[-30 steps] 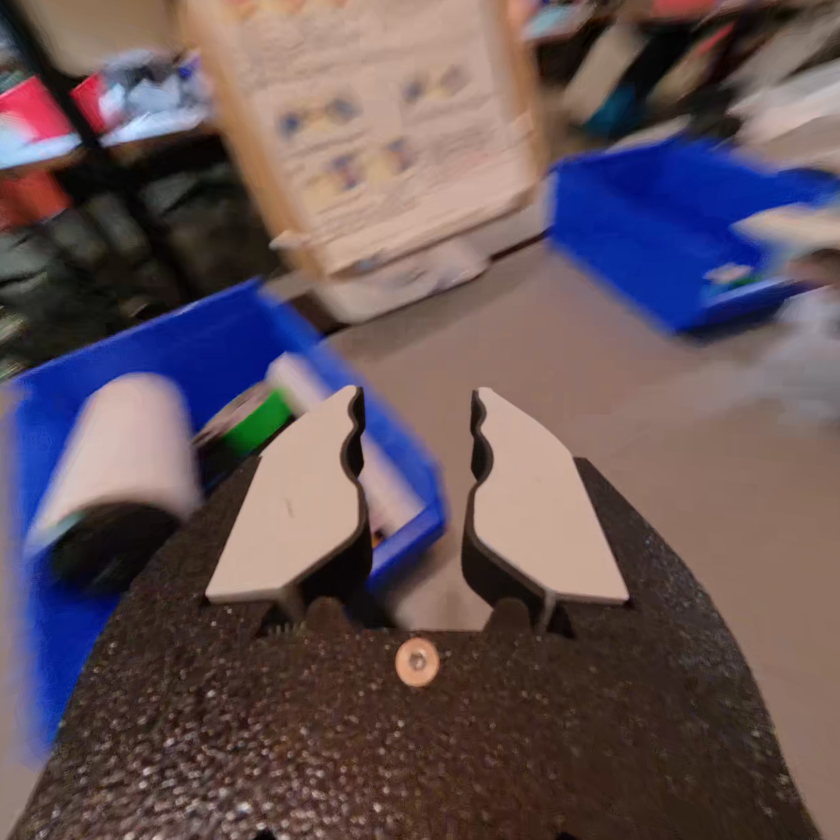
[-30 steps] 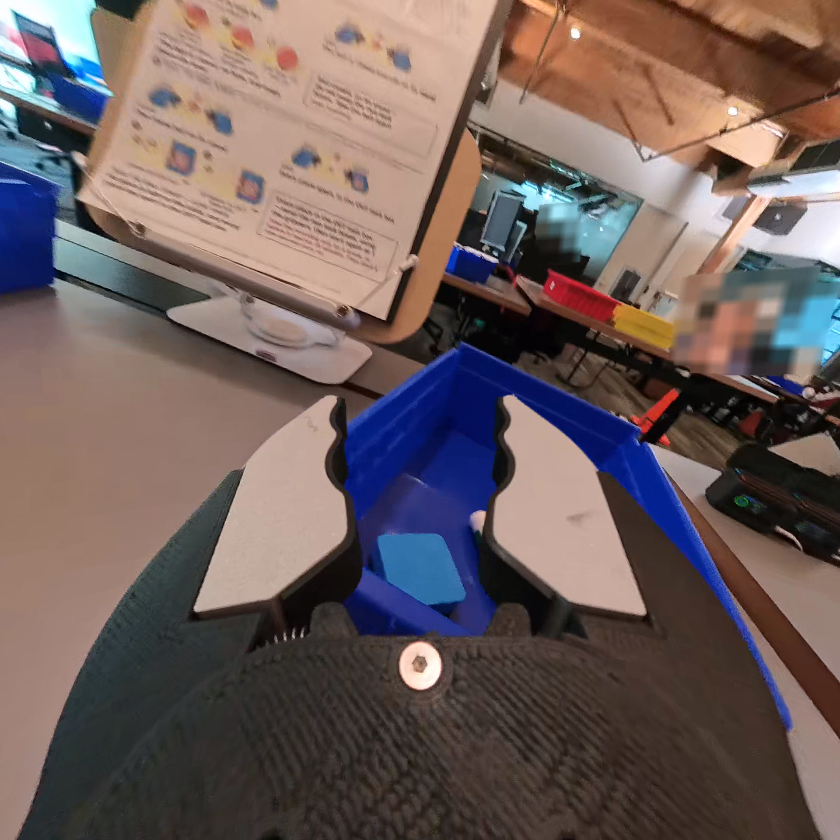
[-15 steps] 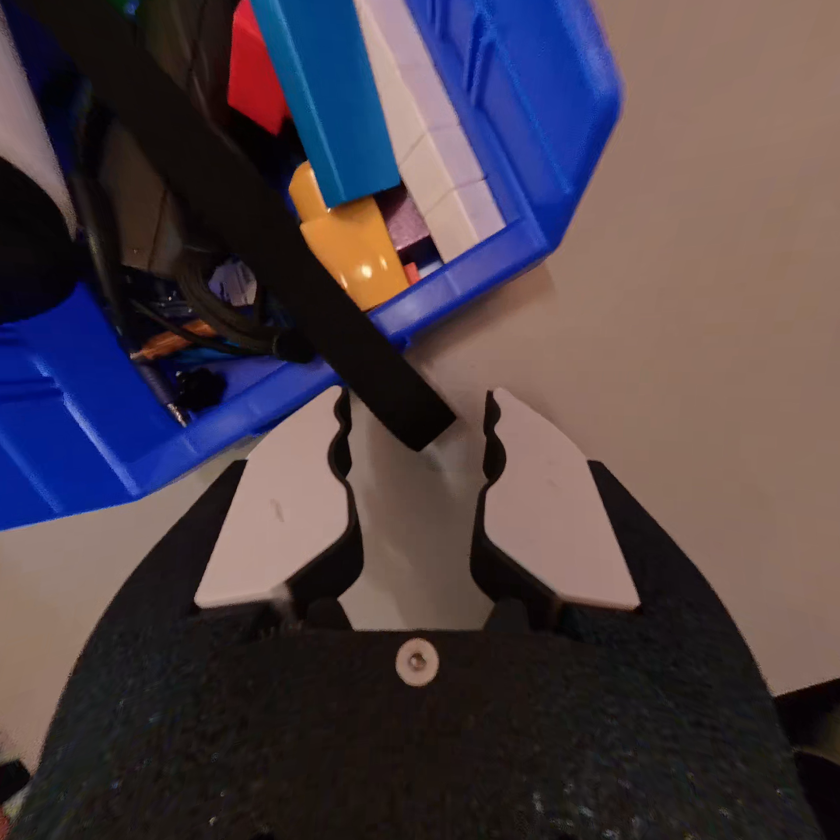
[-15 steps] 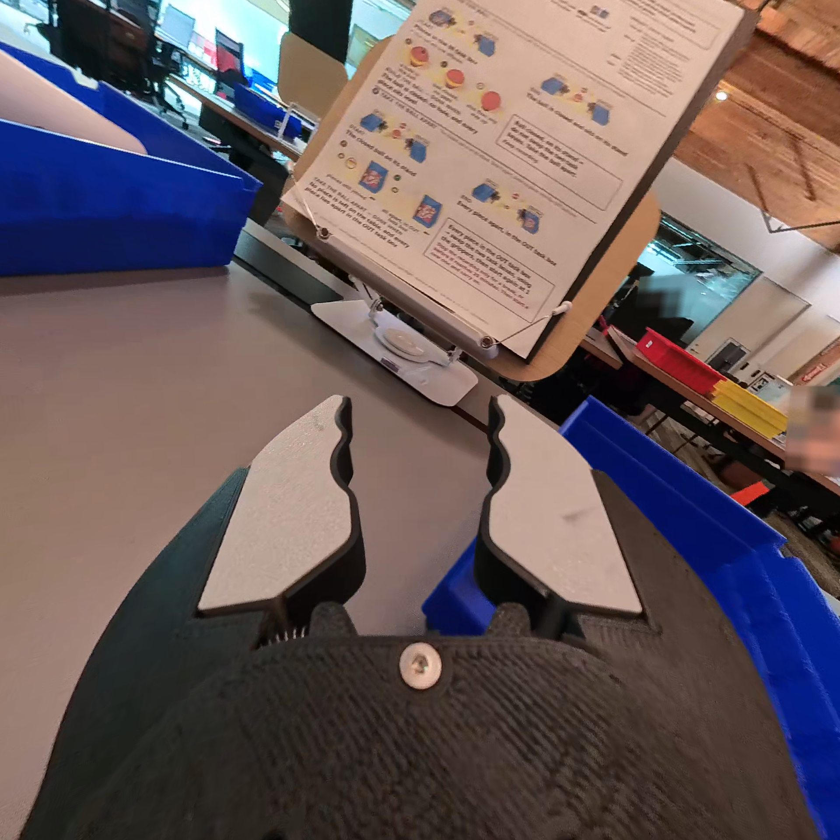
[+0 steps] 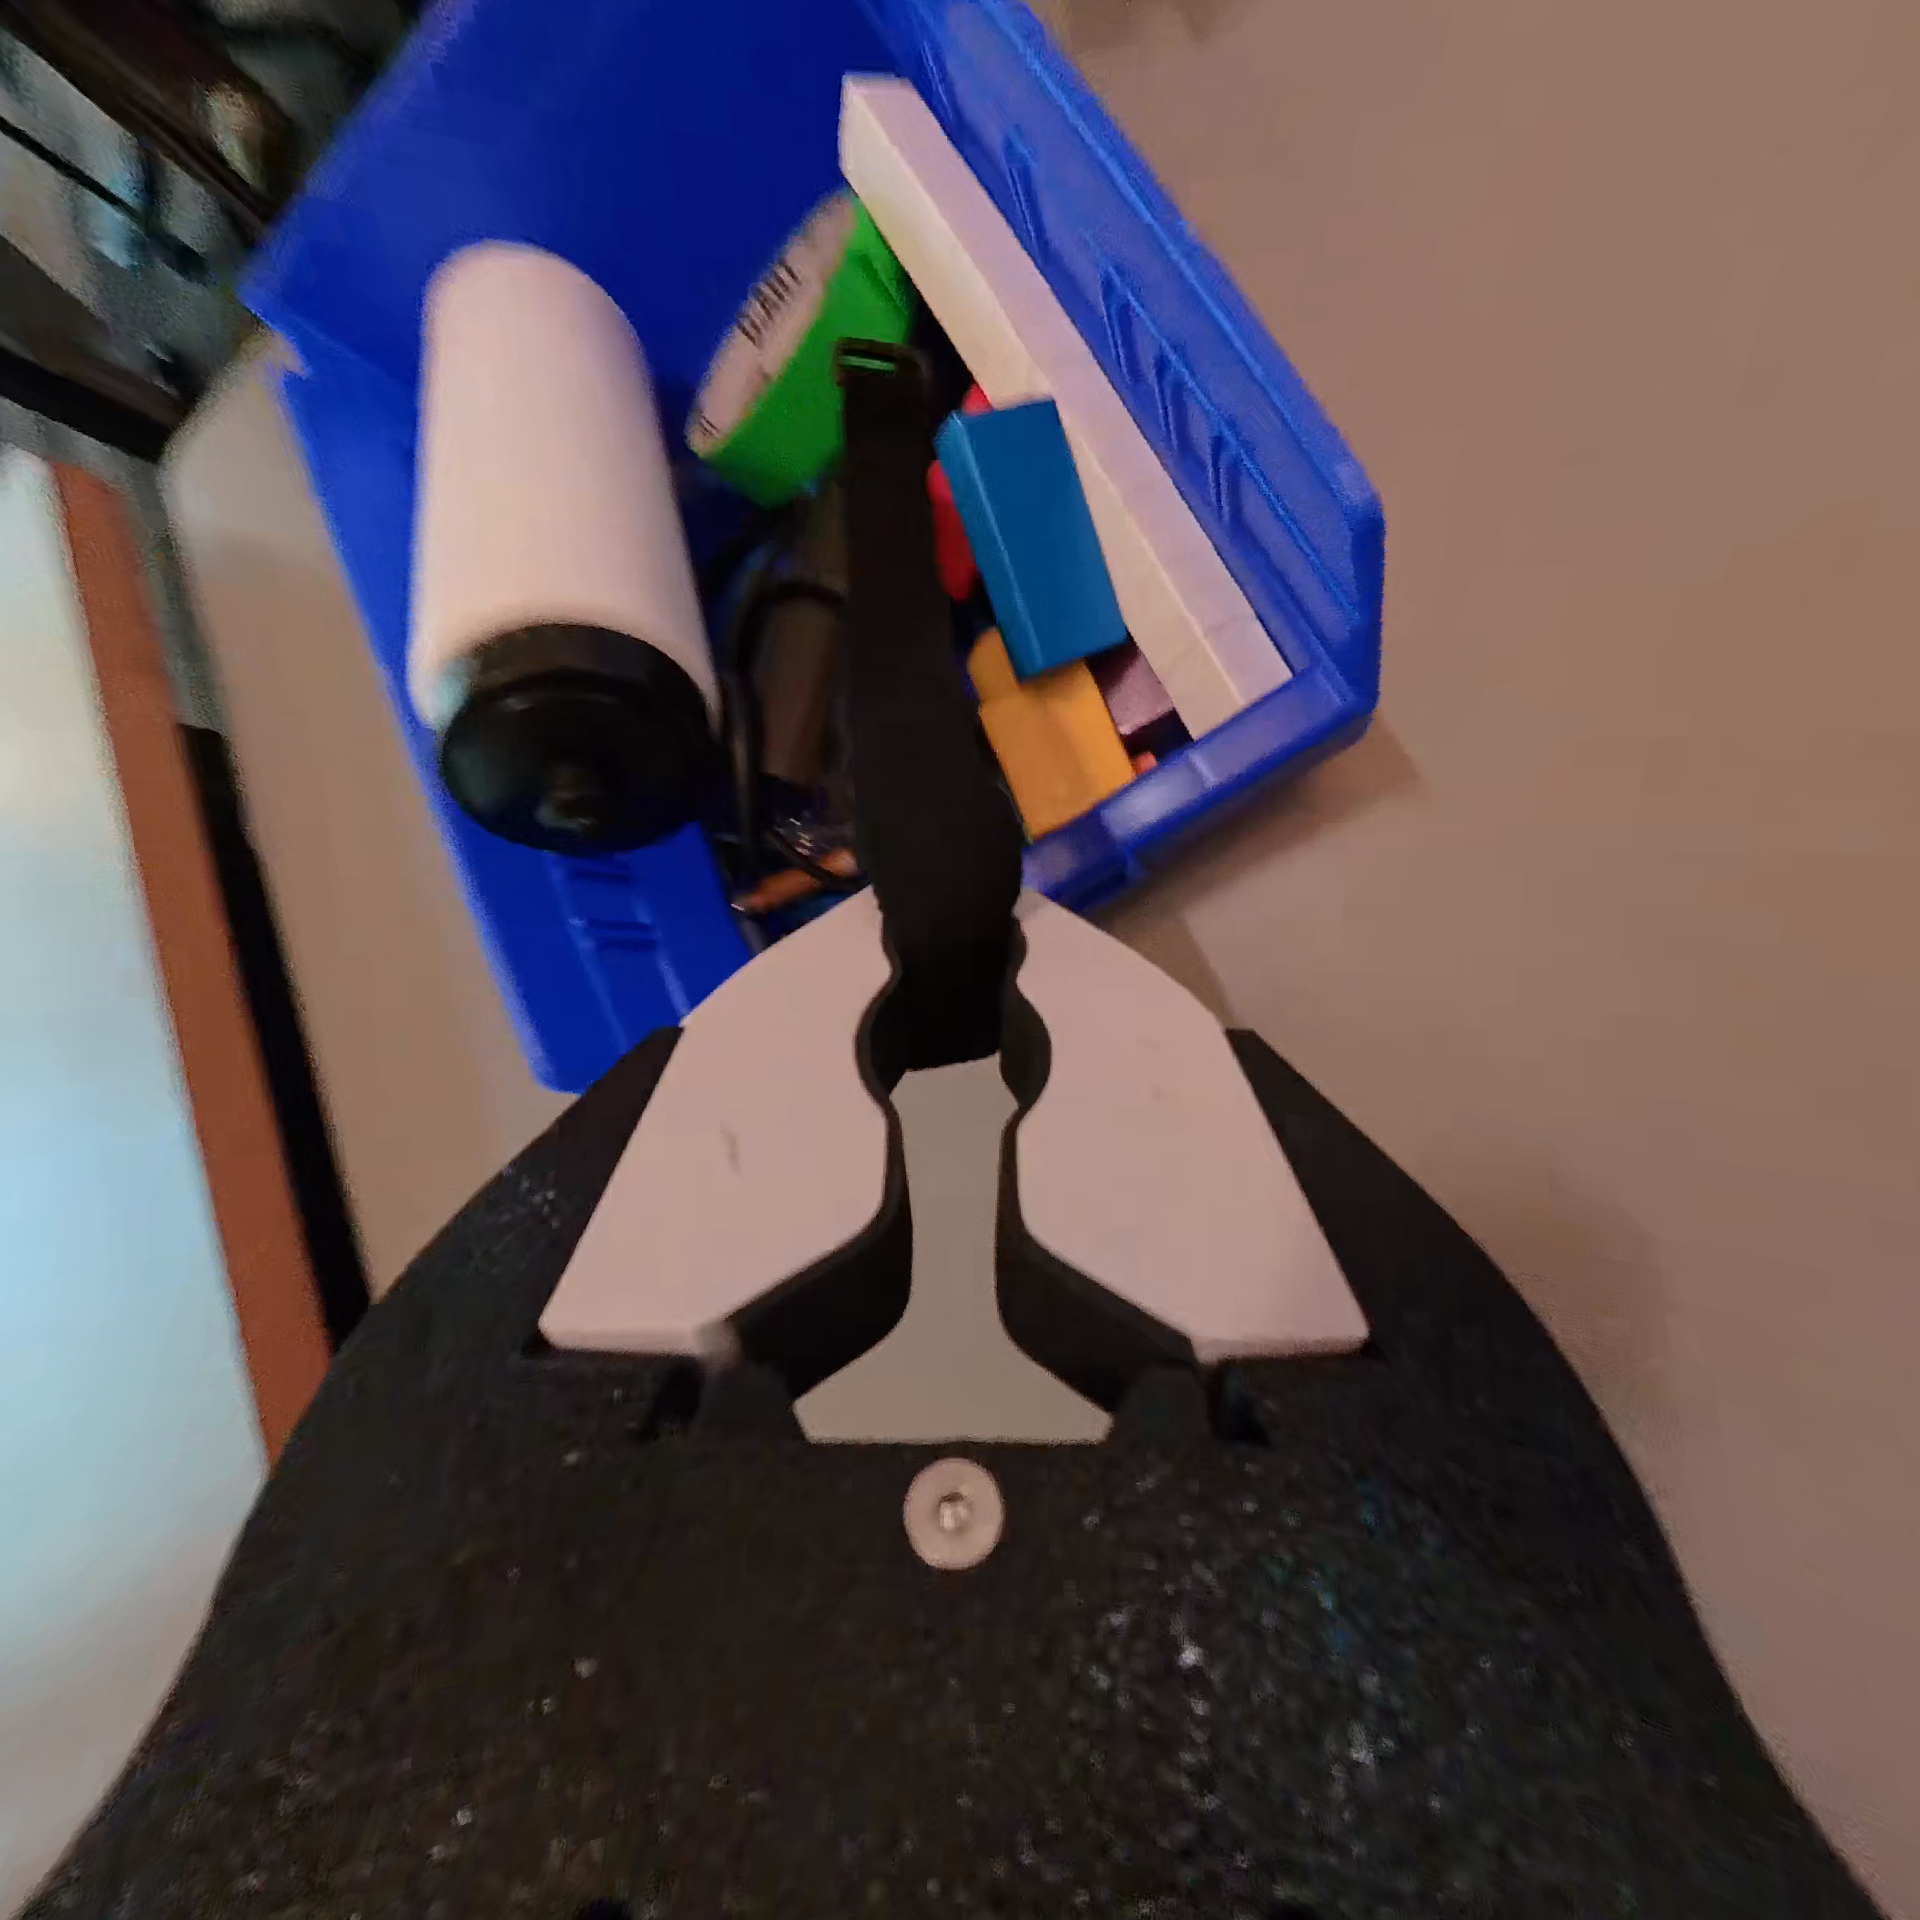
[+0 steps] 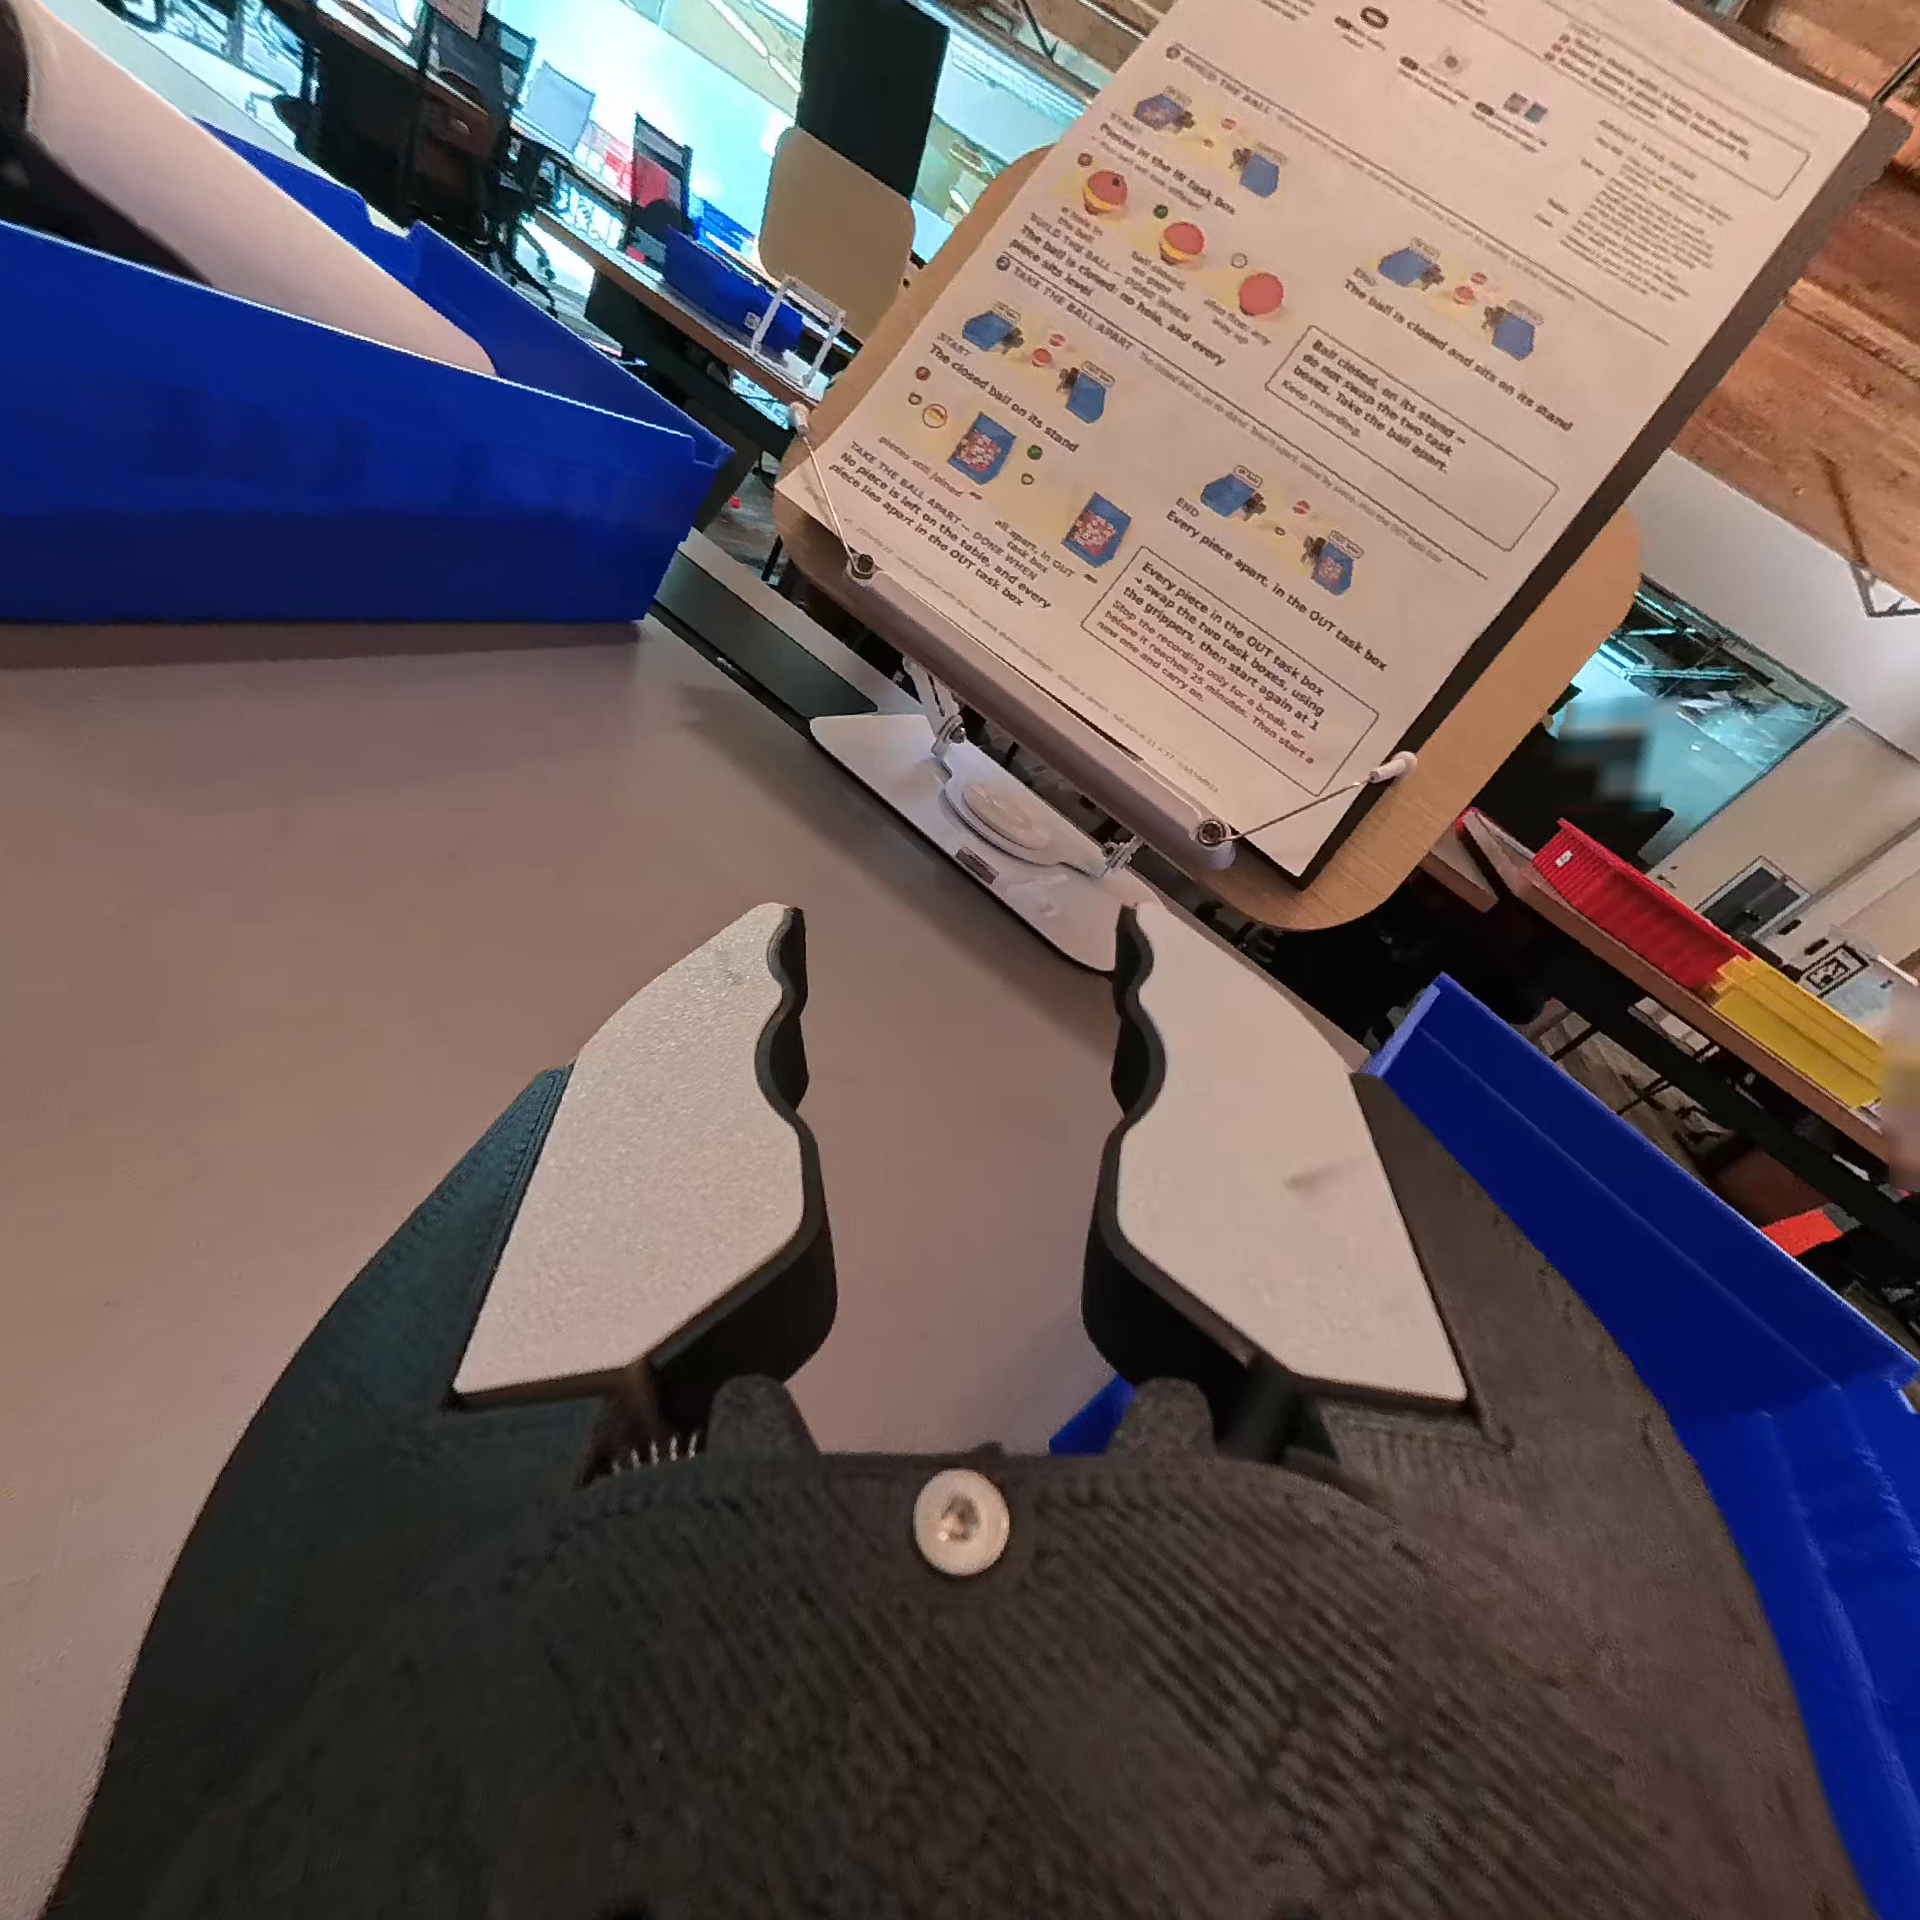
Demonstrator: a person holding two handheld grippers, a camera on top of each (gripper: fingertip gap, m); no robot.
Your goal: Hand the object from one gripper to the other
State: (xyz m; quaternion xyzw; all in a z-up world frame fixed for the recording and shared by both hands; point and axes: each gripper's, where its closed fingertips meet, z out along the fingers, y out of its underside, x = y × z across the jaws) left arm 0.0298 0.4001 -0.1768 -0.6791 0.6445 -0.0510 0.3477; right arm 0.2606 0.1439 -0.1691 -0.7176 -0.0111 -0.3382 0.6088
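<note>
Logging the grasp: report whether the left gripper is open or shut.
Shut: the left gripper pinches the black strap between its fingertips.

blur: your left view smears the blue bin [image 5: 1226, 343] | hidden: black strap [image 5: 914, 665] covers bin contents behind it | cut off: white roll [image 6: 208, 239] above the bin, right view

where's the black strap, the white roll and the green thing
black strap [image 5: 902, 665], left wrist view, mid length
white roll [image 5: 540, 447], left wrist view, white side
green thing [image 5: 821, 374], left wrist view, green face
</note>
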